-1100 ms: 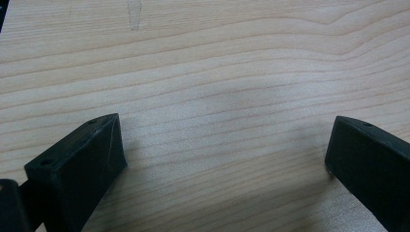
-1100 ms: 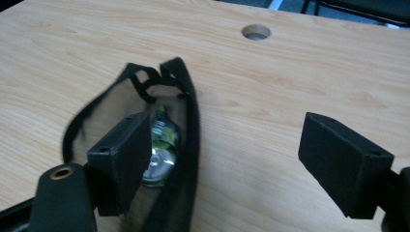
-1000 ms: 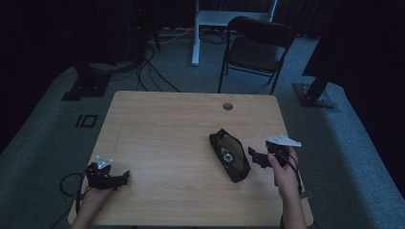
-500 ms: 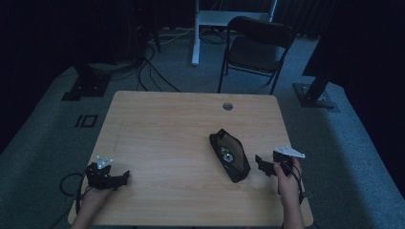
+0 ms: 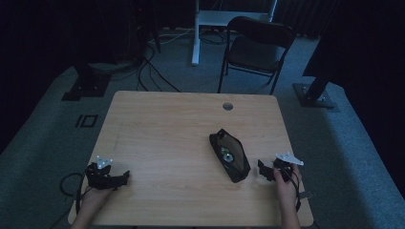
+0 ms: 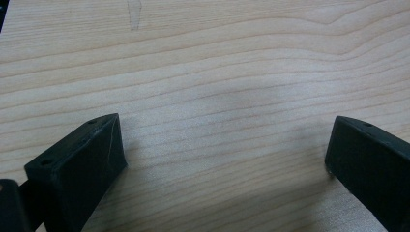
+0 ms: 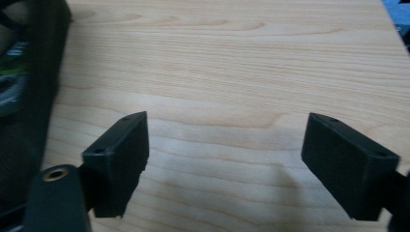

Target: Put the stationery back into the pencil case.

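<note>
Pouch (image 5: 230,156), black and unzipped, lies on the worktop (image 5: 167,129) just beside my right gripper (image 5: 265,171), both that and my left gripper (image 5: 119,179) wide open and empty; careless sweep could snag its soft rim and spill contents.

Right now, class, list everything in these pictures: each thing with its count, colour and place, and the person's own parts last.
Table: one, light wood, centre of the high view.
Cable hole: one, grey, near the table's far edge.
Pouch: one, black, open, lying right of centre; contents too dim to name.
Chair: one, black, beyond the table.
Floor cables: several, dark, far left.
Left gripper: one, black, near left corner, jaws apart.
Right gripper: one, black, beside the pouch, jaws apart.
Hands: two, at the near edge.
</note>
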Demonstrator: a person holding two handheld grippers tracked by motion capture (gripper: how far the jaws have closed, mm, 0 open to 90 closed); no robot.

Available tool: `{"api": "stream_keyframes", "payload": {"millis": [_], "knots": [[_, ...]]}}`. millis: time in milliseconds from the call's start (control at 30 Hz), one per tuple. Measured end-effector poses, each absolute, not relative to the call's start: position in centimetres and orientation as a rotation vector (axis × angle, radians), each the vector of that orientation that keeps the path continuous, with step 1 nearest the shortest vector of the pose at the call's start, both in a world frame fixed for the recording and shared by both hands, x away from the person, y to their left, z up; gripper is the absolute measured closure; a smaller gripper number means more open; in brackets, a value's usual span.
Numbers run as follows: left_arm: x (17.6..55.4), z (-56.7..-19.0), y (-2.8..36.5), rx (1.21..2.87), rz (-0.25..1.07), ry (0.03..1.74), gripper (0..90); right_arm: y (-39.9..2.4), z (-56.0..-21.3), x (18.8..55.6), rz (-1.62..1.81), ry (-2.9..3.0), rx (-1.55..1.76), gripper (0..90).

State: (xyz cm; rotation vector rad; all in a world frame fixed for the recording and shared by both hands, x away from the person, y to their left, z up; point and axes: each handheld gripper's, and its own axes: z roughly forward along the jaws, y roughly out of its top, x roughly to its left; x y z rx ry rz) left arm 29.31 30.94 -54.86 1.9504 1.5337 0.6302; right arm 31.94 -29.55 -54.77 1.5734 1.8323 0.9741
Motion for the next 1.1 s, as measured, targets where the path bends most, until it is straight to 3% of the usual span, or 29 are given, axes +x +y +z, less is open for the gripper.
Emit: {"api": "stream_keyframes", "payload": {"millis": [1100], "knots": [[29.31,-54.86,30.94,1.951,0.630,1.534,0.6,-29.62,-55.28,31.73,0.820,1.868,1.650,12.7]]}}
